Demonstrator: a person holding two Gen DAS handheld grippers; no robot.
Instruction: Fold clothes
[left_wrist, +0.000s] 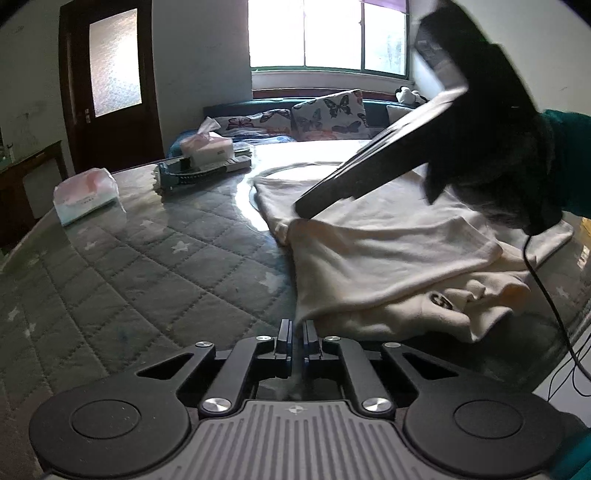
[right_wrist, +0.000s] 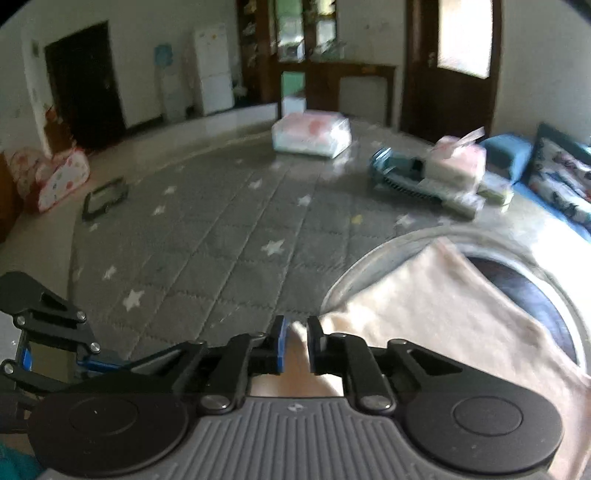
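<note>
A: Why is the cream garment (left_wrist: 388, 258) held at two places?

B: One edge is pinched by the left gripper (left_wrist: 295, 332), whose jaws are closed on a thin fold of the cloth near the camera. A farther corner is clamped by the right gripper (left_wrist: 306, 212), also closed on the fabric. It is judged that a flap is being carried over the rest of the garment, so that a fold is made with a straight edge.

A: Where is the garment lying?

B: It is spread on a round table covered with a grey quilted cloth (left_wrist: 147, 266) printed with stars, partly over a glass turntable (right_wrist: 369, 266). Two tissue packs (left_wrist: 86, 199) and a blue tray (left_wrist: 192, 173) are placed farther away. A sofa with butterfly cushions (left_wrist: 328, 110), a window and a dark door are seen behind.
</note>
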